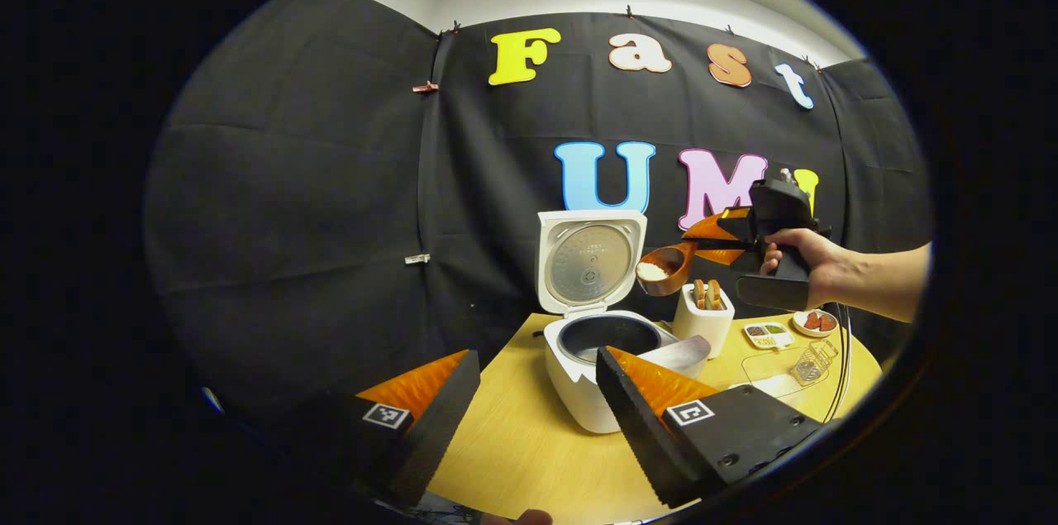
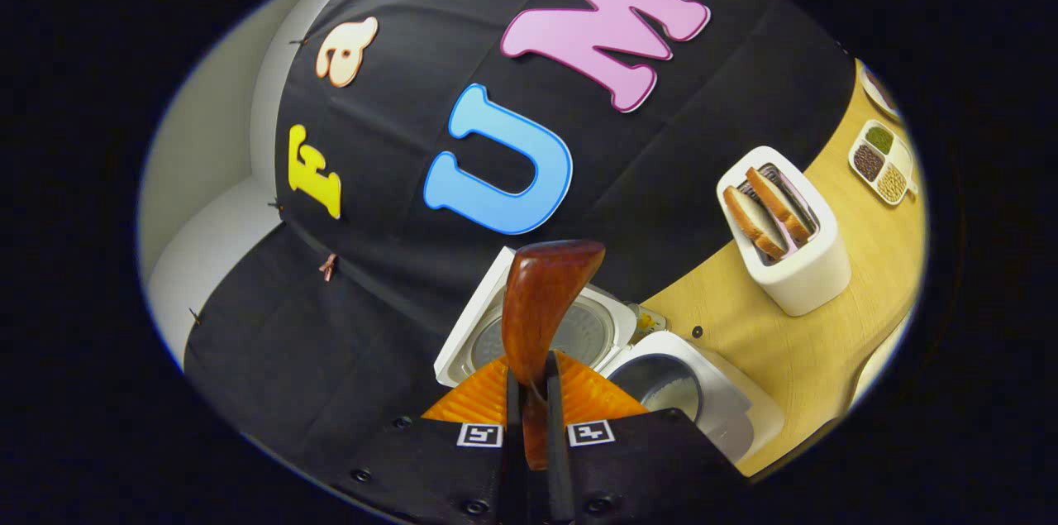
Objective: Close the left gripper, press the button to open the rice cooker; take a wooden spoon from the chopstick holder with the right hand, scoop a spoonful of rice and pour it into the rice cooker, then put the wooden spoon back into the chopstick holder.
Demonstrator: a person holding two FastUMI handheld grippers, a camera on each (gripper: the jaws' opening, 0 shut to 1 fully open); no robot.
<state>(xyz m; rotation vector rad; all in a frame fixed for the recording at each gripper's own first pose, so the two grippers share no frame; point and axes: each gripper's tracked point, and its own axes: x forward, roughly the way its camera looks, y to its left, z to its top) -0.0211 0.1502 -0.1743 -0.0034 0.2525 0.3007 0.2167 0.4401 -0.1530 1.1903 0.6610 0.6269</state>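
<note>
1. Your right gripper point(image 2: 529, 393) is clenched on the handle of the wooden spoon point(image 2: 541, 302); both fingers press it.
2. Your left gripper point(image 1: 537, 393) is released, with its fingers wide apart above the table point(image 1: 512, 442).
3. In the left gripper view, the spoon bowl with rice point(image 1: 653, 270) hangs at 2 o'clock from the open rice cooker point(image 1: 599, 343).
4. The chopstick holder point(image 1: 703, 317) stands just beside the cooker, at 3 o'clock.

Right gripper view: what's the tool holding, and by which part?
The right tool is shut on the wooden spoon, gripping its handle end; the bowl points away. The left tool is open, holding nothing.
</note>
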